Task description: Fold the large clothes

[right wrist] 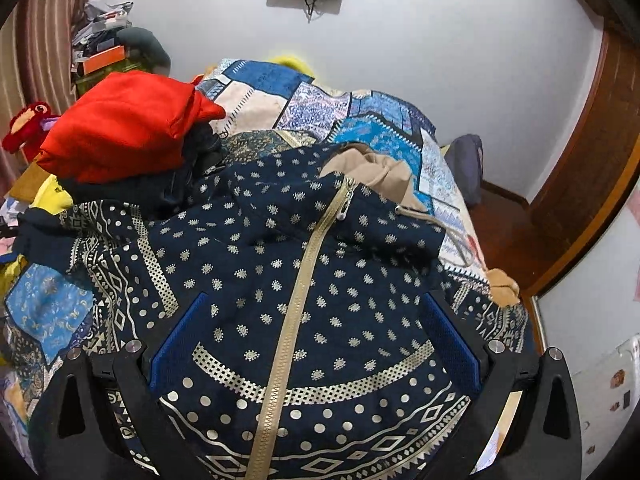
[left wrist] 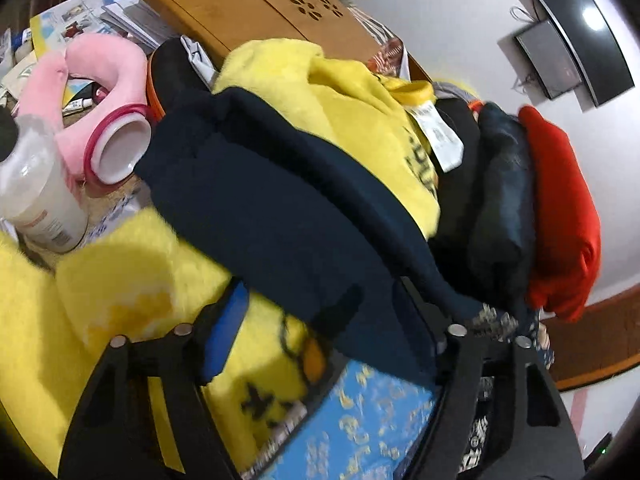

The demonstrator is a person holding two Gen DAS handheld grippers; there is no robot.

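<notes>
A navy zip jacket (right wrist: 320, 292) with gold dots and a beige hood lies spread on the bed, zipper running up its middle. My right gripper (right wrist: 316, 332) is open, its blue pads either side of the jacket front, low over it. In the left wrist view a dark navy sleeve or cuff (left wrist: 260, 200) of the jacket drapes between my left gripper's (left wrist: 316, 320) fingers; the jaws stand apart around the cloth and I cannot tell if they pinch it.
A pile of clothes stands beside the jacket: red (right wrist: 120, 124), yellow fleece (left wrist: 340, 108), dark items (left wrist: 500, 200). A patchwork blue quilt (right wrist: 360, 120) covers the bed. A pink neck pillow (left wrist: 100, 76), white bottle (left wrist: 36, 192) and wooden tray (left wrist: 248, 12) lie at the left.
</notes>
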